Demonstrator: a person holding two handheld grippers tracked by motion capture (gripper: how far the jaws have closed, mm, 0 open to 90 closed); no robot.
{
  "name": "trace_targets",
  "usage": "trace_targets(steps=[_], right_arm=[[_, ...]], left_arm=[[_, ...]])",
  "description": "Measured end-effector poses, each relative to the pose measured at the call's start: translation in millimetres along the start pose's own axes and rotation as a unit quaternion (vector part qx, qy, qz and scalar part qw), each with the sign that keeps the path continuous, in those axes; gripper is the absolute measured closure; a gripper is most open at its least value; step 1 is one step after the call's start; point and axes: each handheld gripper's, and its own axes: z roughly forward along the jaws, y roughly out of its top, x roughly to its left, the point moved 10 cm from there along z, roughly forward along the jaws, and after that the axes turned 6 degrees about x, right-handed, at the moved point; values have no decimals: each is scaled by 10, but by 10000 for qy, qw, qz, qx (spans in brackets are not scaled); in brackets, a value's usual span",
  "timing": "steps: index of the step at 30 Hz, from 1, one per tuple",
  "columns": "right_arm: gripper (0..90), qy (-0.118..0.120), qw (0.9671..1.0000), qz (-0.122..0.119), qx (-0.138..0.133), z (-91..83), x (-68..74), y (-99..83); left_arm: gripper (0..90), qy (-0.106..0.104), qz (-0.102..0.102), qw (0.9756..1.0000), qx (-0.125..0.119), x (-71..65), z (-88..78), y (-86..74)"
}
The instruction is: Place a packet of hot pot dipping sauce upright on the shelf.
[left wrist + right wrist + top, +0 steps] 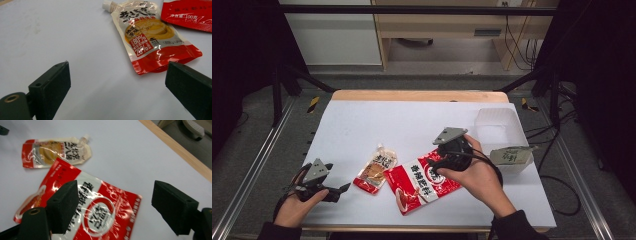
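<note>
Item: right tongs (113,207) released over flat red foil sachet (82,207); I lower, clench next. Left tongs (117,92) released, idle.

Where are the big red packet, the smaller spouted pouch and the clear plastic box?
big red packet (424,181): high view, middle of its printed front.
spouted pouch (147,37): left gripper view, yellow picture on its front.
clear plastic box (496,120): high view, its far wall.
</note>
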Motion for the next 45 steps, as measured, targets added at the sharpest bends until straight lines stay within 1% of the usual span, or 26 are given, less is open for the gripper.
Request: trace_targets(steps=[2, 4, 7, 10, 13, 16, 18, 19, 21, 23, 25, 28, 29, 30, 31, 35, 37, 39, 45], right_arm=[[256, 73, 10000, 7, -5, 103, 70, 42], [288, 180, 9998, 54, -78, 188, 135, 94], [309, 237, 9996, 91, -116, 303, 205, 165], [347, 305, 9994, 136, -48, 421, 257, 213], [381, 356, 9992, 175, -50, 523, 320, 266], [412, 459, 9987, 222, -37, 635, 410, 323], [442, 521, 9984, 219, -66, 698, 454, 365], [446, 509, 9984, 259, -41, 725, 462, 379], [466, 567, 9978, 341, -41, 787, 489, 410], [476, 597, 9975, 376, -28, 855, 517, 434], [481, 625, 9971, 444, 17, 910, 535, 443], [493, 625, 9970, 450, 54, 1010, 548, 453], [500, 642, 9969, 454, 51, 1043, 549, 454], [506, 680, 9963, 524, 72, 1073, 557, 451], [509, 711, 9960, 536, 88, 1096, 561, 446], [519, 746, 9955, 578, 81, 1146, 568, 449], [527, 722, 9956, 592, 109, 1166, 563, 453], [535, 755, 9953, 602, 77, 1192, 560, 462], [555, 765, 9948, 657, 171, 1285, 568, 448]], left_arm=[[61, 13, 5, 10000, -1, 0, 3, -1], [61, 17, -3, 10000, 4, 5, 6, -3], [61, 22, -8, 10000, 6, 15, 9, 0], [61, 14, -7, 10000, 20, 14, 12, -2], [61, 5, -11, 10000, 4, 10, -2, 0], [61, 5, -55, 10000, -47, 2, -9, 7], [62, 8, -30, 10000, -50, 2, -12, 8], [63, 4, -26, 10000, -53, -2, -11, 9], [65, -4, 10, 10000, -28, -7, -9, 6], [65, -24, 15, 10000, -21, -17, -2, 8], [66, -29, 13, 10000, -21, -20, 5, 12], [68, -11, 61, 10000, 10, -22, 11, 17], [69, -1, 67, 10000, 16, -26, 14, 18], [69, 9, 76, 10000, 23, -30, 15, 19], [69, 20, 90, 10000, 34, -33, 15, 20], [70, 11, 82, 10000, 20, -44, 27, 28], [70, 11, 81, 10000, 37, -40, 31, 22], [70, 19, 83, 10000, 32, -38, 26, 21], [74, 17, 113, 9999, 34, -44, 28, 25]])
